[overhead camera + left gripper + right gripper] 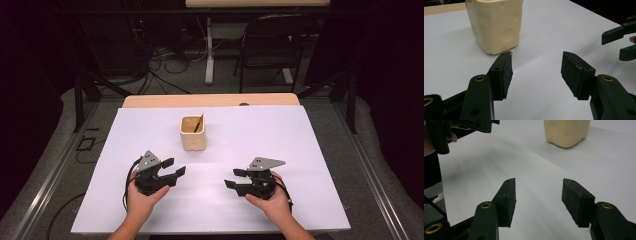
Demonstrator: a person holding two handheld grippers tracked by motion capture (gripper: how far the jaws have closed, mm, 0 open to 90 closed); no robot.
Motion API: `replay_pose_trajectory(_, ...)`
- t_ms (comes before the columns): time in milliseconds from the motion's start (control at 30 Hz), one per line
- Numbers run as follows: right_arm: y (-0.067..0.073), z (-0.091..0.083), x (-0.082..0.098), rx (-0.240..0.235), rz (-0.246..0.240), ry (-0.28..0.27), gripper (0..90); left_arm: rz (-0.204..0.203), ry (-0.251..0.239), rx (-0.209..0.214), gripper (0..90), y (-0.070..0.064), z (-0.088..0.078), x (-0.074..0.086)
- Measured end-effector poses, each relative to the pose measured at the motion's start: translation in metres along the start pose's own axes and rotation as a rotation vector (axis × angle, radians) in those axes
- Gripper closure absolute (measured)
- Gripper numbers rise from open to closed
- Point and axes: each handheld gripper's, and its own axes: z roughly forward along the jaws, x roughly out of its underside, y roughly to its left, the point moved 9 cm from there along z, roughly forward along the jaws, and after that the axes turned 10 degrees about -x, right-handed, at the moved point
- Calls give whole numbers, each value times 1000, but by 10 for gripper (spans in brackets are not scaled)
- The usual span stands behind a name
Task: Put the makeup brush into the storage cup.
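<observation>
Cream holder (193,133), centre of the high view, stands on the white table (300,150) with a dark stick (198,122) inside. Left gripper (174,167), lower left, and right gripper (233,178), lower right, face each other, jaws wide apart, holding nothing.

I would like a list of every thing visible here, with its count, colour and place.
cup: one, cream, dimpled sides, upright on the far middle of the sheet
stick: one, dark, thin, leaning inside the cup
sheet: one, white, covers the table
table: one, light wood, edge seen beyond the sheet
chair: one, black, on the floor behind the table
left gripper: one, black, fingers apart, nothing between them, near left of the sheet
right gripper: one, black, fingers apart, empty, near right
hands: two, each holding a gripper, at the near edge
</observation>
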Motion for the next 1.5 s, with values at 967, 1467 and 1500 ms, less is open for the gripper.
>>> replay_pose_trajectory(967,-13,-33,12,51,17,17,446,-21,29,-34,425,17,-19,23)
replay_pose_trajectory(1467,-27,-69,32,118,53,4,445,-30,47,-46,426,23,-25,35)
replay_pose_trajectory(1500,-28,-70,32,119,51,-5,445,-30,47,-46,425,23,-25,35)
